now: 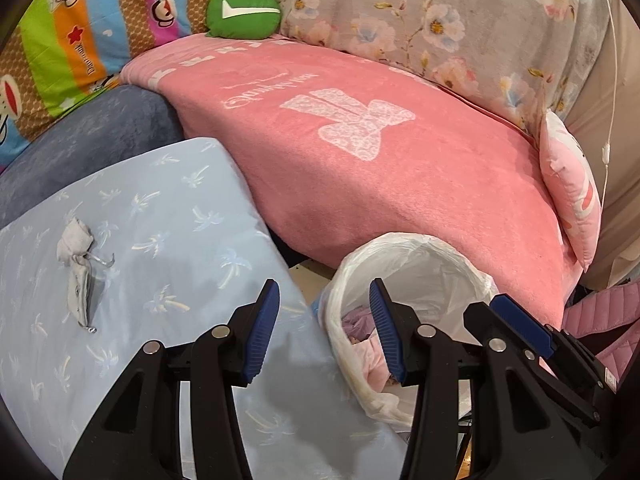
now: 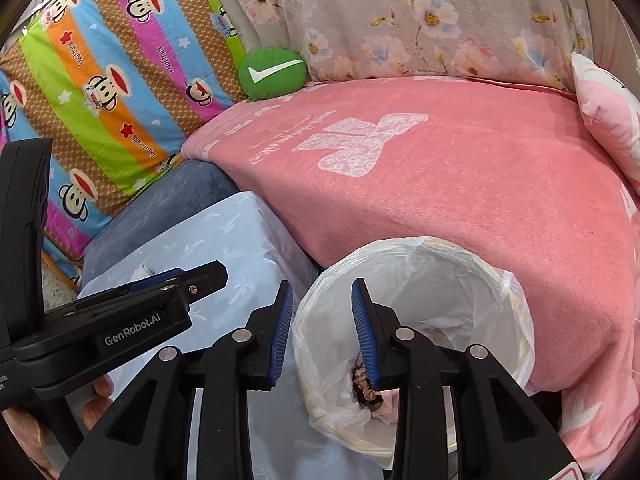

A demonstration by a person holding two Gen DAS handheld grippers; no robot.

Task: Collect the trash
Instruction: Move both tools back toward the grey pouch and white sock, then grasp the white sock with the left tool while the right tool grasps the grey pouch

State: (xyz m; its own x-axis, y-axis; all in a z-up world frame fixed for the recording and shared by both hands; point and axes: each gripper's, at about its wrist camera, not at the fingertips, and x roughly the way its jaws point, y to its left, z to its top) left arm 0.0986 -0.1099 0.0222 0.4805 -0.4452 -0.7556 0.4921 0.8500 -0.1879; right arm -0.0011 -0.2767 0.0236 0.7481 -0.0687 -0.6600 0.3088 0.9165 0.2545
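A crumpled grey-white scrap of trash (image 1: 78, 264) lies on a light blue palm-print cushion (image 1: 160, 208), left of and beyond my left gripper (image 1: 324, 284). That gripper is open and holds nothing. It hangs over the cushion's right edge, next to a bin with a white liner (image 1: 420, 240). My right gripper (image 2: 322, 284) is open and empty above the left rim of the bin (image 2: 400, 244). Inside the bin lie a dark wrapper (image 2: 366, 388) and pink and white scraps. In the right wrist view, the left gripper (image 2: 208, 278) partly hides a white scrap (image 2: 142, 270).
A pink blanket (image 1: 400, 168) covers the seat behind the bin. A green round cushion (image 1: 244, 12), a striped monkey-print pillow (image 2: 112, 92), floral fabric (image 1: 440, 20) and a pink pillow (image 1: 572, 184) surround it. A person's fingers (image 2: 100, 396) hold the left gripper.
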